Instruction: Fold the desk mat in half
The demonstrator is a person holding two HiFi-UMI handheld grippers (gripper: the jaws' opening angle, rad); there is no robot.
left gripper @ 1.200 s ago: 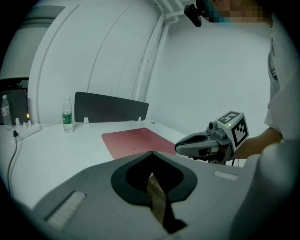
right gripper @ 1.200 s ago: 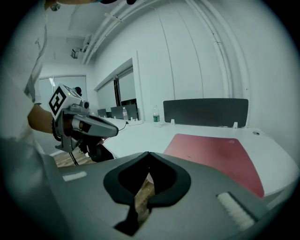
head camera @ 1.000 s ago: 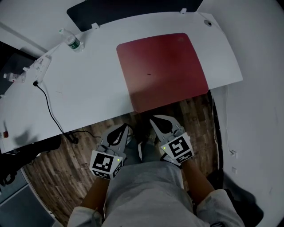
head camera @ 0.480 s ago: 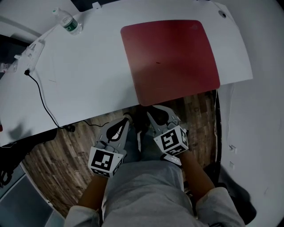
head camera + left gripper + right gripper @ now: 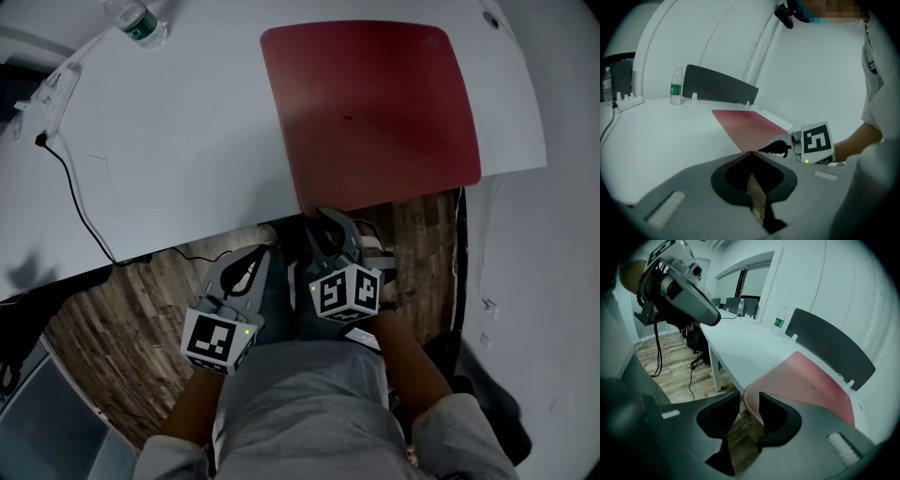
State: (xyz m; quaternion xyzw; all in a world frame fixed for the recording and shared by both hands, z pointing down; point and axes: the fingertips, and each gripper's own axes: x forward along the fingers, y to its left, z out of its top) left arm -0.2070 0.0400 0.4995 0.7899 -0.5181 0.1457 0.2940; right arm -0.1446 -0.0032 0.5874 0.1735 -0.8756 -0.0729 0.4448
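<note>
Lying lengthwise along desk (image 5: 187,141): desk mat (image 5: 375,103)

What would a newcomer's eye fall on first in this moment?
The red desk mat stands out, lying unfolded on the right part of the white desk, its near edge at the desk's front. The right gripper is at the mat's near-left corner; its jaws have just been opening and straddle that corner without pinching it. The left gripper is beside it, shut and empty, over the wooden floor.
</note>
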